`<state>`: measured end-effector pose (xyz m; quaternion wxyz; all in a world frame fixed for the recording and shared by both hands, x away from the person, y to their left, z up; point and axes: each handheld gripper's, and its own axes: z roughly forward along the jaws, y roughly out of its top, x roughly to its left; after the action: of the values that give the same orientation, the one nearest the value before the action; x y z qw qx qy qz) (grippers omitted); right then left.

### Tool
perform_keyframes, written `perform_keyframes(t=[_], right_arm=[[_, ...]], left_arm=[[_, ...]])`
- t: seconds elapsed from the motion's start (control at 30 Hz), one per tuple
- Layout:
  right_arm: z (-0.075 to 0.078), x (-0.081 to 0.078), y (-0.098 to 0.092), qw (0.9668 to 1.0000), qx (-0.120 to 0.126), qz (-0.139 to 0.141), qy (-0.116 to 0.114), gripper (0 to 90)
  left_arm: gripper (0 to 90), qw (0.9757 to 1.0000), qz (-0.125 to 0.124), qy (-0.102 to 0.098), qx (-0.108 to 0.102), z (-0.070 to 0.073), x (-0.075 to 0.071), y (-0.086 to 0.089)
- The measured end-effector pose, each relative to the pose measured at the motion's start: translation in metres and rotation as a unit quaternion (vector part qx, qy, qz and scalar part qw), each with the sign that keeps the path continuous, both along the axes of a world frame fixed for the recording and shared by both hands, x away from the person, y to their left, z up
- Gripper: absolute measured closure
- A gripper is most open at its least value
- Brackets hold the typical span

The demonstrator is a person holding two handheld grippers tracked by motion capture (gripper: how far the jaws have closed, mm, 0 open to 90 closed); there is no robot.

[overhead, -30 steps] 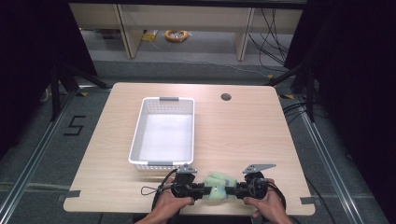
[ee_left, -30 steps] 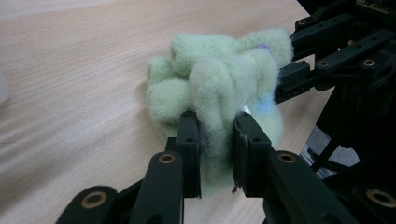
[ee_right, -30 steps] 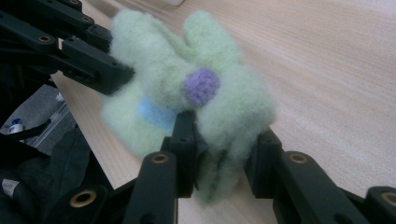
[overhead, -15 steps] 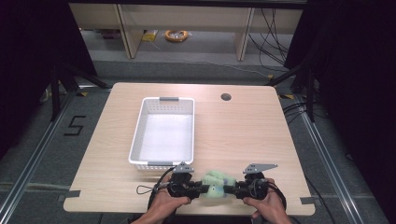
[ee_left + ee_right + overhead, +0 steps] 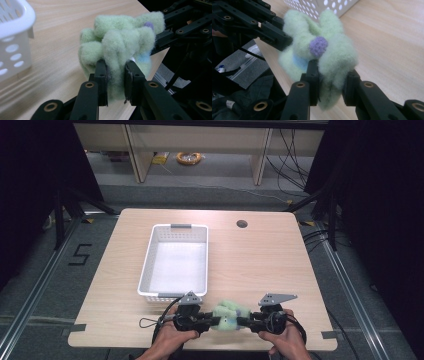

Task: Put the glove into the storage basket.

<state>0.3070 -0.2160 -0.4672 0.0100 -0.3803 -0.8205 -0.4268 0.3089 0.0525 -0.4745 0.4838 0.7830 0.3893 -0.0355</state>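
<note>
The only readable sign is a black figure "5" [image 5: 80,254] marked on the grey floor [image 5: 35,270] left of the table [image 5: 260,265]. Nothing else carries legible writing.

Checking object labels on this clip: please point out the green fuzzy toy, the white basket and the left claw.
green fuzzy toy [image 5: 227,312], high view, on its fluffy middle between the claws.
white basket [image 5: 147,265], high view, on its left rim.
left claw [image 5: 115,75], left gripper view, midway between its tips, clamped on the toy.
</note>
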Motion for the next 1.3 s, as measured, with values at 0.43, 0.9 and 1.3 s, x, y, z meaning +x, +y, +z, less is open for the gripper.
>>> perform_keyframes(t=[0.43,0.9,1.3], right_arm=[[0.034,0.008,0.013,0.9999,0.008,0.008,-0.012,72.4],[0.067,0.033,0.039,0.9987,0.014,0.035,-0.035,72.3],[0.087,0.051,0.067,0.9986,0.0,0.044,-0.03,72.3]], left_arm=[[73.7,0.9996,0.006,-0.028,0.007,0.035,0.006,0.014],[73.5,0.9992,0.022,-0.033,0.005,0.065,0.018,0.044],[73.4,0.9984,0.041,-0.032,0.02,0.08,0.032,0.067]])
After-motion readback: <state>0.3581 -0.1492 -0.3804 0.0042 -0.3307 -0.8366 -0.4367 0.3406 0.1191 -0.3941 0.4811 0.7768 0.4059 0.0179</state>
